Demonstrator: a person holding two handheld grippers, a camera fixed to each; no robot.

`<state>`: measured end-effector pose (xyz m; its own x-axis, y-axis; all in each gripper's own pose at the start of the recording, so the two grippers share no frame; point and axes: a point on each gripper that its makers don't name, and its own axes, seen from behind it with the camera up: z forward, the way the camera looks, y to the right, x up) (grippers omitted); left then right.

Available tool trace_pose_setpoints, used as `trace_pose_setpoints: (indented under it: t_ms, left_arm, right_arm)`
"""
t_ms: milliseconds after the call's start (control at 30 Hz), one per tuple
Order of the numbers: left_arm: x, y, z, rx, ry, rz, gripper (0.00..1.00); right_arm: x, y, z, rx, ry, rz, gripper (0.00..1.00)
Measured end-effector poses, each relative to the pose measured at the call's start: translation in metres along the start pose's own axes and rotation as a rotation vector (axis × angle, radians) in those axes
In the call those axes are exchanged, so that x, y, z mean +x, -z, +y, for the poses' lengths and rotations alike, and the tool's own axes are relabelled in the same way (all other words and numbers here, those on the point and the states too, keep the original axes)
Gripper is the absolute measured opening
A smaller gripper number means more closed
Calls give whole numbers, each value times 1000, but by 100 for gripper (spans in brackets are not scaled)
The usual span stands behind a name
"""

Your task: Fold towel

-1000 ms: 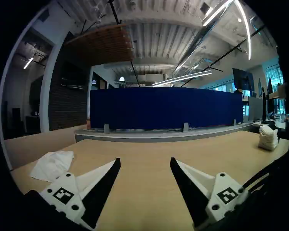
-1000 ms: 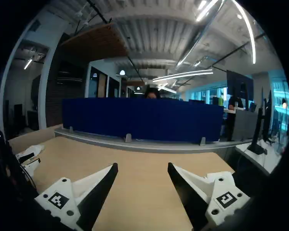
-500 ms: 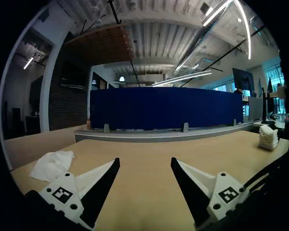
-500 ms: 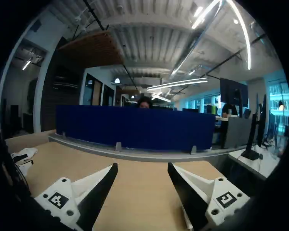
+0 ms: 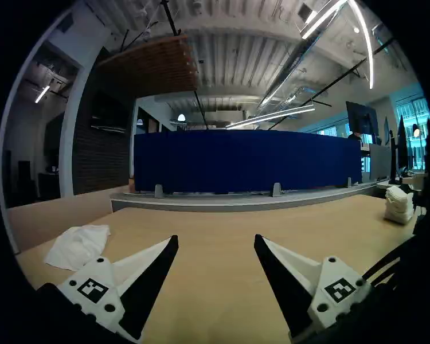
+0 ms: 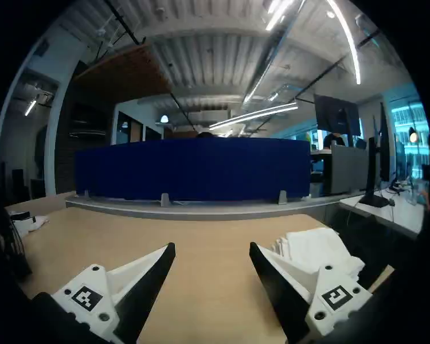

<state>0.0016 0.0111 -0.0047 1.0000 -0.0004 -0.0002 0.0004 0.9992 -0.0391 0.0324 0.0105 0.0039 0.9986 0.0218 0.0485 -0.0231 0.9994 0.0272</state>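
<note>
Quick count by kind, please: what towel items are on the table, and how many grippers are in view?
crumpled towel: 1
stack of folded towels: 1
grippers: 2 (left gripper, right gripper, both open)
Total: 4

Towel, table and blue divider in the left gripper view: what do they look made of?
Towel: soft white cloth, matte; it lies crumpled in loose folds.
Table: light wood or wood-look laminate, smooth, faint sheen; which one can't be told.
Divider: probably fabric-covered panel, flat dark blue with no glare.
</note>
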Motion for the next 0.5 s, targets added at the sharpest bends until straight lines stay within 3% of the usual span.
trace_pose_setpoints:
  t_ms: [200,500]
  left_arm:
    - [0,0,1,0,0,0,99]
    - [0,0,1,0,0,0,99]
  right_arm:
    - [-16,-7,2,-12,-8,14,100]
    - [-32,-7,-2,-25,35,18,100]
